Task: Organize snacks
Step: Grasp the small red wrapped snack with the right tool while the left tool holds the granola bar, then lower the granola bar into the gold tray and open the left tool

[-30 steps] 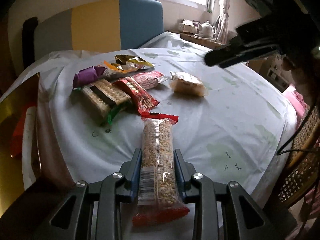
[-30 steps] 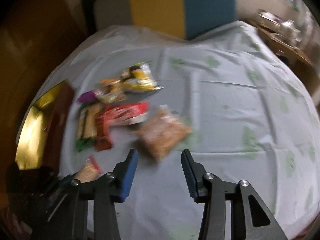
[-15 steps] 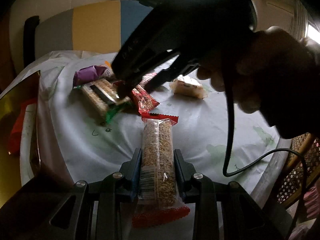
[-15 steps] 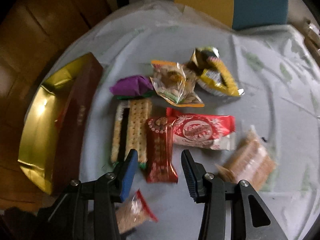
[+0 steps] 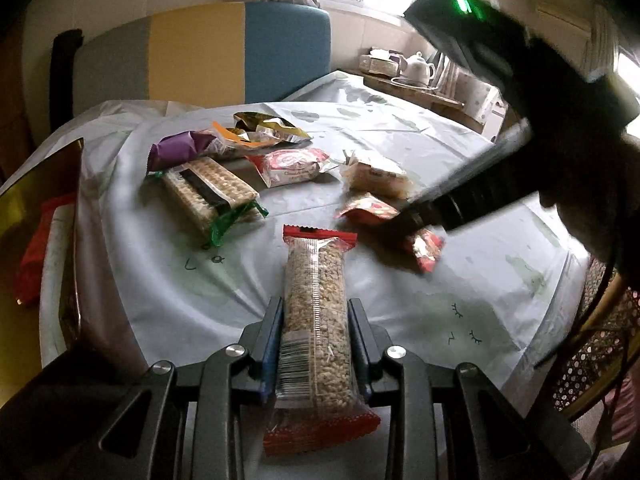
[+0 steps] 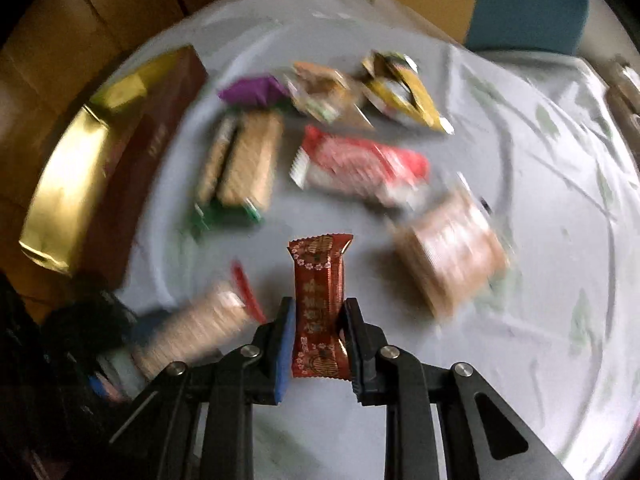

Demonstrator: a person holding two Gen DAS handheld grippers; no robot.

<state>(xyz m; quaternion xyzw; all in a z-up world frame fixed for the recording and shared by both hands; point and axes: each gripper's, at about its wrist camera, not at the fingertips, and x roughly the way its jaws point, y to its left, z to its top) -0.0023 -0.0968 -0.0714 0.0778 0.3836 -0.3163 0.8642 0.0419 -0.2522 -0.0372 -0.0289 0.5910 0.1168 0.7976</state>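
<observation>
Left claw [image 5: 316, 344] pinches grain bar [image 5: 316, 320]; right claw [image 6: 319, 340] pinches red candy bar [image 6: 319, 304]. Gold box [image 6: 60, 184] at frame left; remaining snacks loose on desk [image 6: 540, 280], unsorted.

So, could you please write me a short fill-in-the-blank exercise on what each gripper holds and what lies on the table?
1. The left gripper is shut on a clear grain bar with ____ ends.
2. The right gripper holds a small ____ wrapped snack.
3. The cracker pack has a ____ end, nearest the camera.
4. Beyond it lies a ____ packet.

Missing words: red; red; green; purple
</observation>
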